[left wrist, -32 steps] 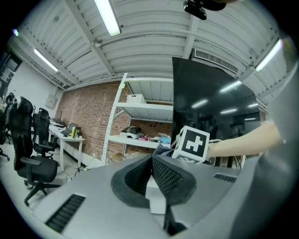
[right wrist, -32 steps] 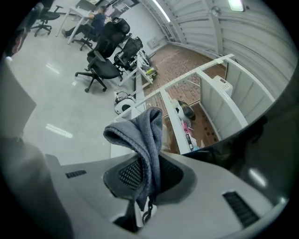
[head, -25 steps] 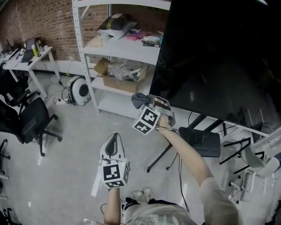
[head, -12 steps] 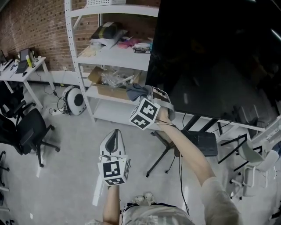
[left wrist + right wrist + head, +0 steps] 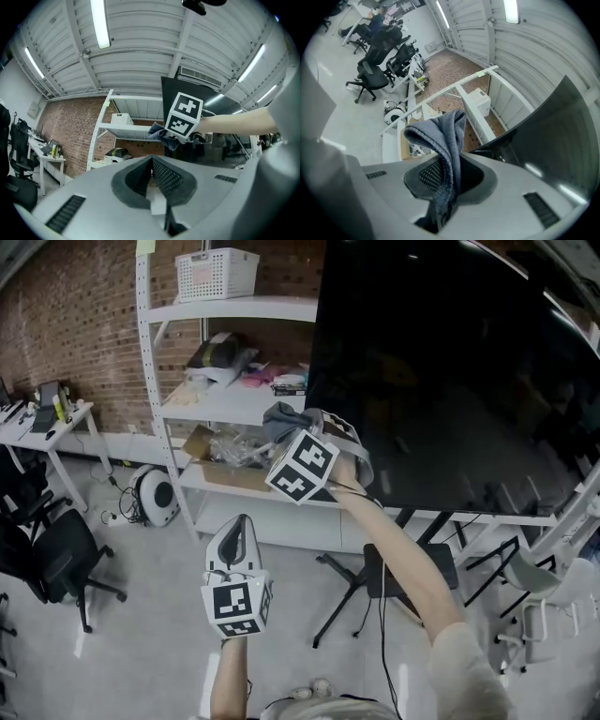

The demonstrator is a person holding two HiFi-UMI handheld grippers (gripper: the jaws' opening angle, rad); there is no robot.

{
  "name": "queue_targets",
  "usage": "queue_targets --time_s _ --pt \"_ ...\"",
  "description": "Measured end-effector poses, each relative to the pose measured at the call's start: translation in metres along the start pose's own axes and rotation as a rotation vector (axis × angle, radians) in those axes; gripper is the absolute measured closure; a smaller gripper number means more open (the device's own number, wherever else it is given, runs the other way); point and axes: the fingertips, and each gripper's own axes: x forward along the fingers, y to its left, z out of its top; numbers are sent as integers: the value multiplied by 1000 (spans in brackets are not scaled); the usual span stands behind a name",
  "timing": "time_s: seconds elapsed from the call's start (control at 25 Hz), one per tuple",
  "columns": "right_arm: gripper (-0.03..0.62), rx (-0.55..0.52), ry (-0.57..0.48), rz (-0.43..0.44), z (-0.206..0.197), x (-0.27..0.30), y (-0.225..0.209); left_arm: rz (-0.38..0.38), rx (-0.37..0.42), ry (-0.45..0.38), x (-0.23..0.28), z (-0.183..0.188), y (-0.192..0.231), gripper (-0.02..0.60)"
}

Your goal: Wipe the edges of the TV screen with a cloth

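A large black TV screen (image 5: pixel 450 381) fills the upper right of the head view, on a stand. My right gripper (image 5: pixel 298 432) is shut on a grey-blue cloth (image 5: pixel 284 418), held at the screen's left edge near its lower corner. In the right gripper view the cloth (image 5: pixel 445 140) sticks up from between the jaws, with the dark screen (image 5: pixel 553 140) to the right. My left gripper (image 5: pixel 236 538) hangs lower and to the left, away from the screen; its jaws are shut with nothing between them. The left gripper view shows the right gripper's marker cube (image 5: pixel 183 115) and the cloth (image 5: pixel 161 133) ahead.
A white metal shelf rack (image 5: pixel 187 390) stands just left of the screen, holding a basket (image 5: pixel 216 273), a cardboard box (image 5: pixel 220 460) and loose items. Black office chairs (image 5: pixel 47 540) and a small table (image 5: pixel 42 418) are at the left. The TV stand legs (image 5: pixel 375 587) spread below.
My right gripper has risen with the cloth along the screen's left edge. The head view has tilted up, so more of the shelf and screen show. The left gripper has hardly moved.
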Motion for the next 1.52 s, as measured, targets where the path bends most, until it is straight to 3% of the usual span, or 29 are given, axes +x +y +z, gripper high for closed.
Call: queue_targets --time_s 0.4,0.56,0.92,1.28,1.52 --pt "530 -79 -49 -152 64 -38 -121 -83 44 -48 42 72 -28 568" --pt "530 -98 -76 -215 91 -48 -170 -108 69 -116 65 116 -36 568" --pt "530 -90 -130 -258 136 -77 -253 -153 153 -269 86 206 -68 568" --pt "530 -46 -183 -358 181 -107 -335 -213 115 -328 96 233 -101 568" --pt "530 -51 -227 -475 202 -126 -371 -200 3 -374 123 278 -90 568"
